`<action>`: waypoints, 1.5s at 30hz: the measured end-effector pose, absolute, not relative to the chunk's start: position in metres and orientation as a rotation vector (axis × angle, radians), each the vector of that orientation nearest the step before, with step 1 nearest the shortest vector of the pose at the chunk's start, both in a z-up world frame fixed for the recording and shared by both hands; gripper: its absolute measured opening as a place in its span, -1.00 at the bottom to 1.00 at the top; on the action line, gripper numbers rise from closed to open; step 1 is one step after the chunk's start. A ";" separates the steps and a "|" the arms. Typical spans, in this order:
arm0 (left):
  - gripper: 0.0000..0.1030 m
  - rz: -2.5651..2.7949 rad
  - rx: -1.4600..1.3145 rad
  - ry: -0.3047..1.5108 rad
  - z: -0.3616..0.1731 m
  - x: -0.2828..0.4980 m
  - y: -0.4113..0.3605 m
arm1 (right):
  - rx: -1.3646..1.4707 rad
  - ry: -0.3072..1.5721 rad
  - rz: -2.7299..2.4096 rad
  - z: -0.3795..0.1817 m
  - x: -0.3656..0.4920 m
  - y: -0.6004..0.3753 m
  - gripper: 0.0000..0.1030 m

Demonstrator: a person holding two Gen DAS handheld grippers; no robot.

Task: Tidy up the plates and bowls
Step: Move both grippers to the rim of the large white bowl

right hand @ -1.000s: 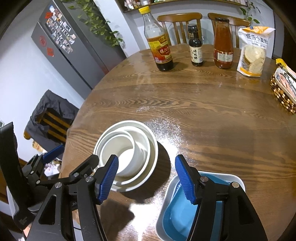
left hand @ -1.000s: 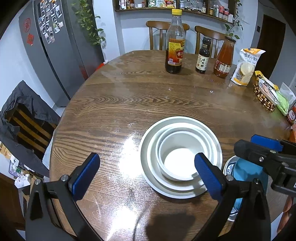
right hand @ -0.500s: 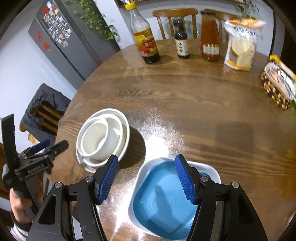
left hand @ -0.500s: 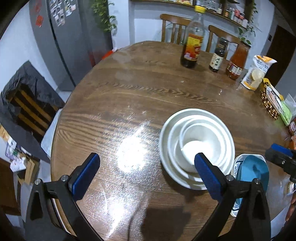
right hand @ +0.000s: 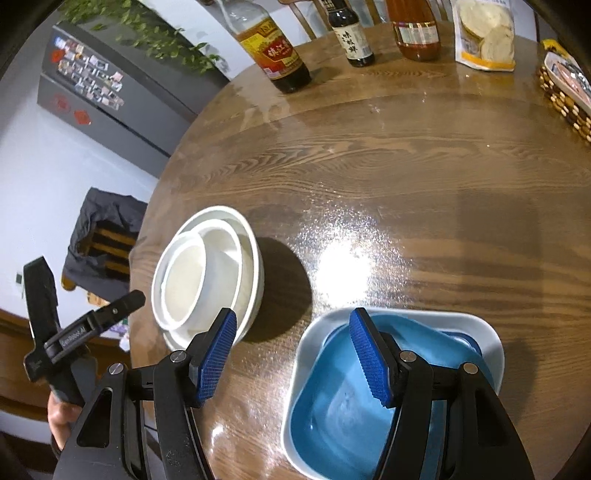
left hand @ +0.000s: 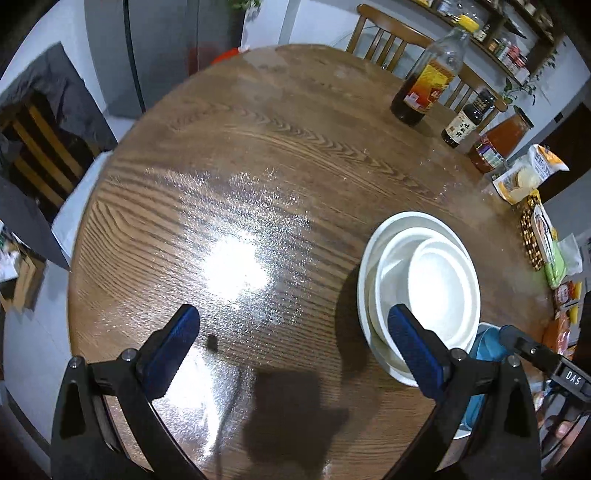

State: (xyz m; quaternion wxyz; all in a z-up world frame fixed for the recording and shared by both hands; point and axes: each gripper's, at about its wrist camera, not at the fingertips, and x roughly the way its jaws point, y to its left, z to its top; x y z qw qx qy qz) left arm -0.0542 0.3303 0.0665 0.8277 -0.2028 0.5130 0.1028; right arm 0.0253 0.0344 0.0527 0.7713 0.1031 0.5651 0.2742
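Two grippers hang over the near edge of the round wooden tabletop, both angled steeply down. Right gripper: jaws spread, nothing between the blue pads; its right finger lies over the near-left rim of the blue square dish, contact not discernible. Dish sits at the near edge of the tabletop. Left gripper: jaws spread wide, empty, over bare wood; its right finger overlaps the near rim of the white stack in view, contact unclear. White plate sits just left of the blue dish, apart from it, near the tabletop's near-left edge. On it a white bowl, and a smaller white bowl nested inside, off-centre. A hand grips the left tool's handle. Far edge: three bottles in a row, a snack bag beside them, a woven basket at the far right edge.
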 end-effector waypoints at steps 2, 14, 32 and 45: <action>0.98 0.224 -0.446 1.102 0.063 -0.051 0.335 | 0.219 1.231 0.588 0.051 0.028 0.035 0.26; 0.98 0.199 -0.494 1.135 0.052 -0.034 0.346 | 0.225 1.275 0.588 0.040 0.043 0.043 0.26; 0.98 0.205 -0.431 1.188 0.039 -0.022 0.339 | 0.158 1.289 0.581 0.034 0.048 0.060 0.26; 0.98 0.248 -0.329 1.163 0.039 -0.020 0.327 | 0.107 1.253 0.571 0.031 0.046 0.069 0.26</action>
